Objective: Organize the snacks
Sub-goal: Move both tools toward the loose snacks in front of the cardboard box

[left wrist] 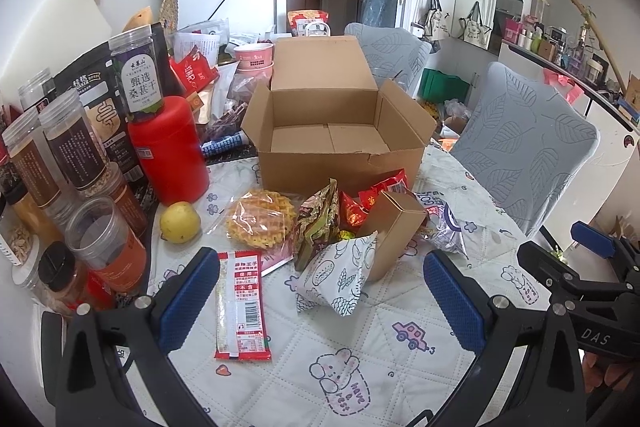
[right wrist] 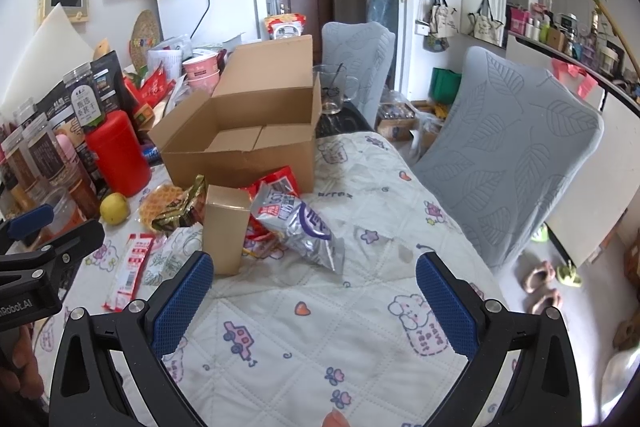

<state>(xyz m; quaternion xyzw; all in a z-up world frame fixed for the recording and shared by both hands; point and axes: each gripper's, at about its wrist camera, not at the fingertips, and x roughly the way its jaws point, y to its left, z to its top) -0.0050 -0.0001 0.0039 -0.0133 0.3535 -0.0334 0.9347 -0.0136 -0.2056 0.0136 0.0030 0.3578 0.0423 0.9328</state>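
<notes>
An open, empty cardboard box point(left wrist: 340, 155) point(right wrist: 240, 163) stands mid-table. In front of it lies a pile of snacks: a waffle pack point(left wrist: 260, 221), a gold-brown bag point(left wrist: 318, 223), red packets point(left wrist: 372, 195), a small brown carton point(left wrist: 394, 231) point(right wrist: 224, 227), a white doodle-print pouch point(left wrist: 340, 279), a silver-purple bag point(left wrist: 442, 223) point(right wrist: 304, 227) and a red-white flat sachet point(left wrist: 240, 307) point(right wrist: 130, 267). My left gripper point(left wrist: 320, 301) is open and empty just short of the pile. My right gripper point(right wrist: 314, 301) is open and empty over bare cloth, right of the carton.
Jars point(left wrist: 68, 155), a red canister point(left wrist: 170, 151) and a yellow-green fruit point(left wrist: 180, 222) crowd the table's left side. Two grey-covered chairs point(left wrist: 524, 143) point(right wrist: 508, 155) stand to the right. A glass mug point(right wrist: 332, 91) sits behind the box. The quilted tablecloth point(right wrist: 320, 347) covers the table.
</notes>
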